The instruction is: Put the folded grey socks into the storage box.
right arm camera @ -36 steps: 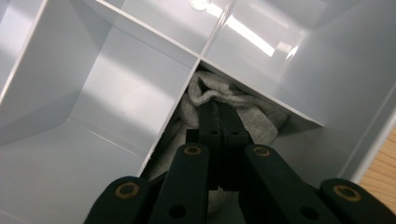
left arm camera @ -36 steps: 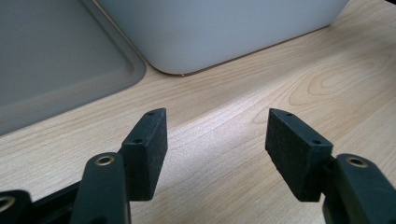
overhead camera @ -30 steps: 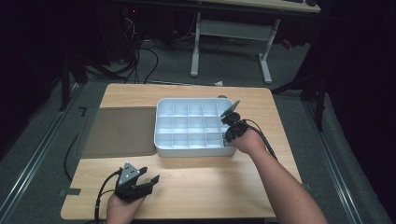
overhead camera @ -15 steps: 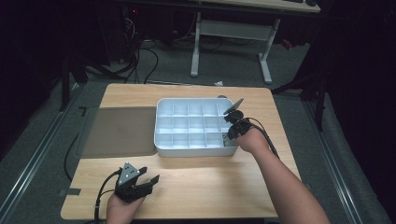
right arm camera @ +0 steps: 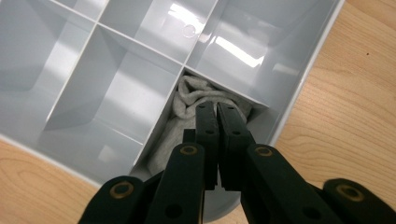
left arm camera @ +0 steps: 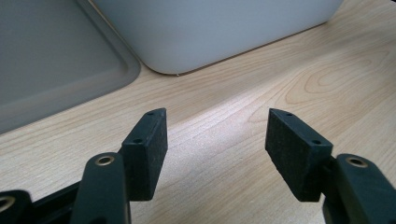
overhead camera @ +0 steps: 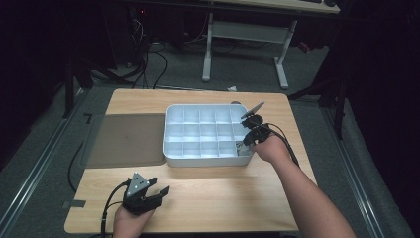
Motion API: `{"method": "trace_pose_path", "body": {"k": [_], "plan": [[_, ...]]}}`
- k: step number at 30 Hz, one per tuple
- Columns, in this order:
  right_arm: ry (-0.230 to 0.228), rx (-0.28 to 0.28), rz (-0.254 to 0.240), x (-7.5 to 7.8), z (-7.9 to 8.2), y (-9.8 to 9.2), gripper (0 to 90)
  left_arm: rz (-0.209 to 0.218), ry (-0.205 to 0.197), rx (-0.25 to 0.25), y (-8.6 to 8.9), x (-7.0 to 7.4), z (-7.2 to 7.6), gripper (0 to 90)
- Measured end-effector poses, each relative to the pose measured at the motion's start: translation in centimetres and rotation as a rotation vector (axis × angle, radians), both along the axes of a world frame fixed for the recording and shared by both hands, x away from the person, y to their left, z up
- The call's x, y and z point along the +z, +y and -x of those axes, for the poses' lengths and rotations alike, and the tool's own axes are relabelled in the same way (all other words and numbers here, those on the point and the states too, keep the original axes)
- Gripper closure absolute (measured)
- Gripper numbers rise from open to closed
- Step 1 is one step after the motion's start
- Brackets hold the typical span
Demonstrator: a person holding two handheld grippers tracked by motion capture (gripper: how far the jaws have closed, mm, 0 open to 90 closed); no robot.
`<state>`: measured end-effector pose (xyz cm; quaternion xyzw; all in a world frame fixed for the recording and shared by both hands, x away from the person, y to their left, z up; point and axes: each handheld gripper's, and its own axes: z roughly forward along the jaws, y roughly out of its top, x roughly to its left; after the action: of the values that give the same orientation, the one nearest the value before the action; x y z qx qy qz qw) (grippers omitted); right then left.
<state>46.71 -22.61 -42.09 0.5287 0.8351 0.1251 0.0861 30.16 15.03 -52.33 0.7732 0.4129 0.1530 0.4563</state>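
A white compartment tray (overhead camera: 208, 161) stands in the middle of the wooden table. A crumpled grey cloth (right arm camera: 191, 95) lies in its near right corner compartment. My right gripper (right arm camera: 216, 106) points down into that compartment with its tips on the cloth. Its jaws stand almost together with a thin slit between them, having just eased apart slightly. I see no fold between the pads. In the high view the right gripper (overhead camera: 243, 144) is at the tray's right front corner. My left gripper (overhead camera: 159, 184) rests open and holding nothing near the table's front left edge.
A flat grey mat (overhead camera: 126, 139) lies against the tray's left side; the left gripper view shows the mat's corner (left arm camera: 51, 60) and the tray wall (left arm camera: 210, 28) ahead. The tray's other compartments look bare. Bare wood (overhead camera: 223, 198) runs along the front.
The right hand has barely shifted over the tray's right front corner. The left hand and gripper have stayed still.
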Motion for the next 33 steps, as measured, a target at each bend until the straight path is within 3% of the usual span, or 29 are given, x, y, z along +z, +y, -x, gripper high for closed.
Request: {"method": "trace_pose_path", "body": {"k": [6, 19, 22, 24, 27, 33], "plan": [[-0.034, 0.018, -0.017, 0.5, 0.9, 0.1, 82.0, -0.004, 0.002, -0.005, -0.1, 0.0, 0.1, 39.4], [-0.187, 0.025, -0.064, 0.9, 4.3, -0.2, 65.4, -0.013, 0.008, -0.024, -0.6, -0.1, 0.0, 39.4], [-0.218, 0.0, -0.106, 0.9, 5.0, -0.7, 70.8, -0.015, 0.002, -0.025, -0.6, -0.1, 0.0, 39.4], [-0.237, 0.004, -0.102, 0.9, 5.4, -0.9, 69.7, -0.011, -0.002, -0.024, -0.6, 0.0, 0.0, 39.4], [-0.27, -0.007, -0.16, 0.9, 6.2, -1.4, 67.4, -0.015, -0.01, -0.02, -0.5, 0.0, 0.0, 39.4], [-0.338, -0.016, -0.203, 1.0, 7.8, -2.1, 66.7, -0.015, -0.022, -0.001, -0.2, 0.1, -0.1, 39.4]]}}
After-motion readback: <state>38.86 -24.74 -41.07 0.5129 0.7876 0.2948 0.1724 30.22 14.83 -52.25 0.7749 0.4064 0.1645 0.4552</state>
